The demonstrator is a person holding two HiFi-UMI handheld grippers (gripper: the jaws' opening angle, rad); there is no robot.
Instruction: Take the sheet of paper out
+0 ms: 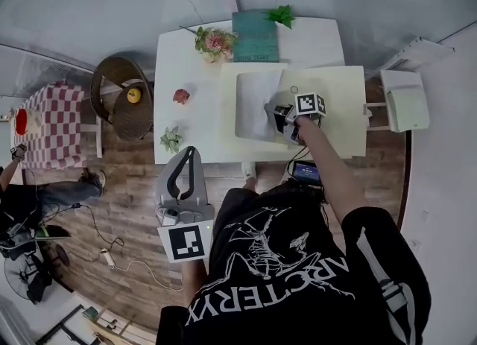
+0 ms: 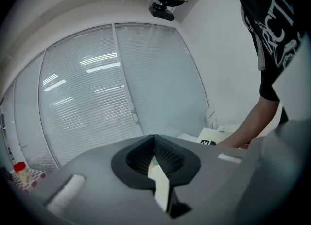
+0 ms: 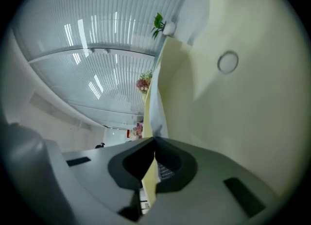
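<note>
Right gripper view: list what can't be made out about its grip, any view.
- Right gripper view: right gripper is shut on the cream folder edge; its jaws hide whether the sheet of paper is pinched too.
- Head view: the gripper covers that spot.

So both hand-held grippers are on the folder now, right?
No, only one is. The head view shows the right hand-held gripper at the folder, shut on the sheet of paper. The left hand-held gripper is held off the table, jaws together on nothing.
</note>
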